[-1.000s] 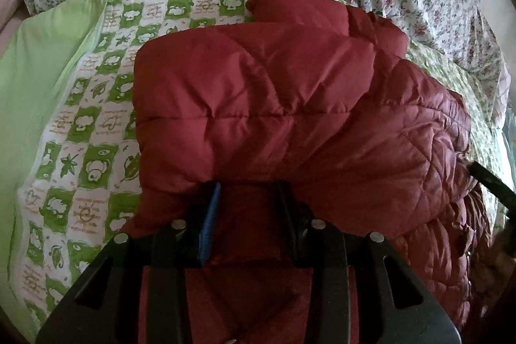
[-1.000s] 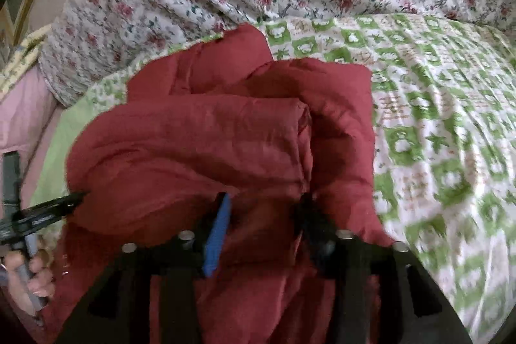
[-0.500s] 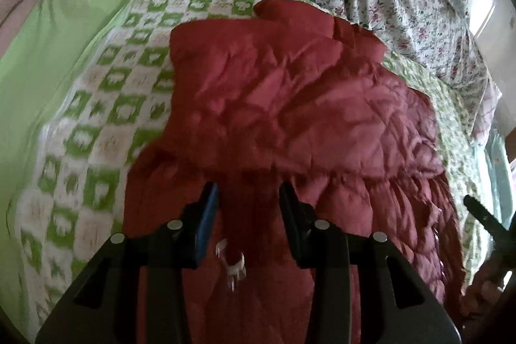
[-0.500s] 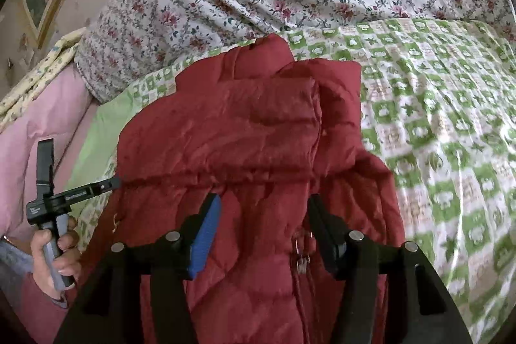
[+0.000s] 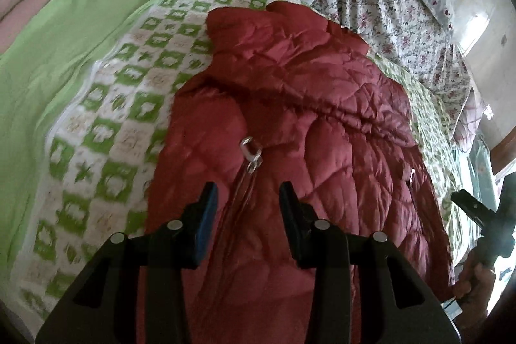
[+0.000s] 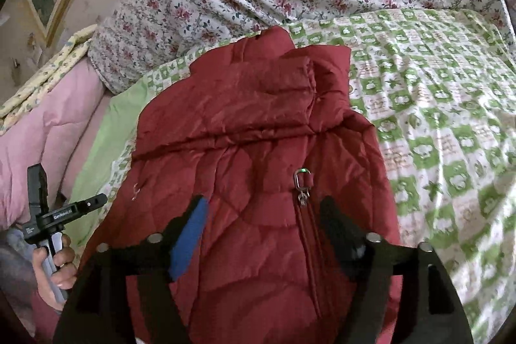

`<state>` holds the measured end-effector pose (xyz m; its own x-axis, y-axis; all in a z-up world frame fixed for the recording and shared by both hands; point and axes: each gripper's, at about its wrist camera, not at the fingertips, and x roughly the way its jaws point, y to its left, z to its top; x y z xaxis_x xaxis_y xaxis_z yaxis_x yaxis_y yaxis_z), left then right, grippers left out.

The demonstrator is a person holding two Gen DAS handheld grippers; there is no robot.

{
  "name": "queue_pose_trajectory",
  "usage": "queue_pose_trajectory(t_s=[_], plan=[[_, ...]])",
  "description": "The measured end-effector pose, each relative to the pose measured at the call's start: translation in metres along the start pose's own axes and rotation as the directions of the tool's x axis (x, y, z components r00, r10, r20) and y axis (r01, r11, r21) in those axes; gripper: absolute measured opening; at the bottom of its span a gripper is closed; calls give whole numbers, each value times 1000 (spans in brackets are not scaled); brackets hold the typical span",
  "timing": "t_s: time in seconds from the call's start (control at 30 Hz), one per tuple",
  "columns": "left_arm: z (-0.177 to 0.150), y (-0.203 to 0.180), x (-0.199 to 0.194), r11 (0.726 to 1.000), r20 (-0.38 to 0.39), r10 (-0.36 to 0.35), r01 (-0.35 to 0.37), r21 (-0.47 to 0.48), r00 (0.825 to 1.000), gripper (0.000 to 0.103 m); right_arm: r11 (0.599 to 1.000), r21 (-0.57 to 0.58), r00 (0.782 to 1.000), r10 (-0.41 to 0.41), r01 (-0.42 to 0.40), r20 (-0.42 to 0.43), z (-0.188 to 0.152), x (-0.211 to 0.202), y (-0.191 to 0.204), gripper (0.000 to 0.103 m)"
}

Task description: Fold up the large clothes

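Lying folded on the green-checked quilt [image 6: 435, 105], the red jacket [image 6: 258, 150] rests free; left gripper [image 5: 246, 202] hovers over it, jaws apart, gripping nothing; right gripper [image 6: 262, 221] hangs above, jaws widening, empty.

The red quilted jacket [image 5: 309, 131] runs off the bottom edge of both wrist views, so its lower hem cannot be seen. In the left wrist view the green checked bedspread [image 5: 106, 131] is smeared by motion blur along its left side, and its small printed figures are too soft to read. At the right edge there, the right gripper [image 5: 474, 208] is dark, blurred and partly cut off. In the right wrist view the person's hand [image 6: 54, 266] is cropped by the lens rim, and the small print on the left gripper [image 6: 61, 216] is too small to read.
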<state>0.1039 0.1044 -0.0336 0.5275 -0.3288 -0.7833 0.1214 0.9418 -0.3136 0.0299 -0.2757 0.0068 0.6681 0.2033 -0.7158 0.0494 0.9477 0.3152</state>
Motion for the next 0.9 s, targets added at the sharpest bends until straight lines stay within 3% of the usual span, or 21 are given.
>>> queue_pose_trajectory(t_s=[0.17,0.37,0.43,0.6,0.8,0.9], plan=[[-23,19,-11,999,-10,25,-25,-36,1000,37,998,48,999,-45,44,3,-22,-25,-22,87],[-41,39,-17,997,-33,22,-24,-67,999,38,986,123,992,-105,113,-71,-56,-43,-53,87],[-44,40,-19,998,-36,19,-21,-66,999,46,983,132,990,-114,124,-86,-64,-46,-55,87],[-48,43,-22,996,-38,59,-61,-58,998,50,988,96,984,-109,123,-145,-73,-36,-45,87],[-56,55,-20,996,-82,40,-47,-77,996,58,990,35,965,-124,136,-231,-86,-18,-37,86],[-66,57,-13,997,-135,-6,-5,-77,991,58,991,27,964,-122,132,-235,-93,-22,-40,75]])
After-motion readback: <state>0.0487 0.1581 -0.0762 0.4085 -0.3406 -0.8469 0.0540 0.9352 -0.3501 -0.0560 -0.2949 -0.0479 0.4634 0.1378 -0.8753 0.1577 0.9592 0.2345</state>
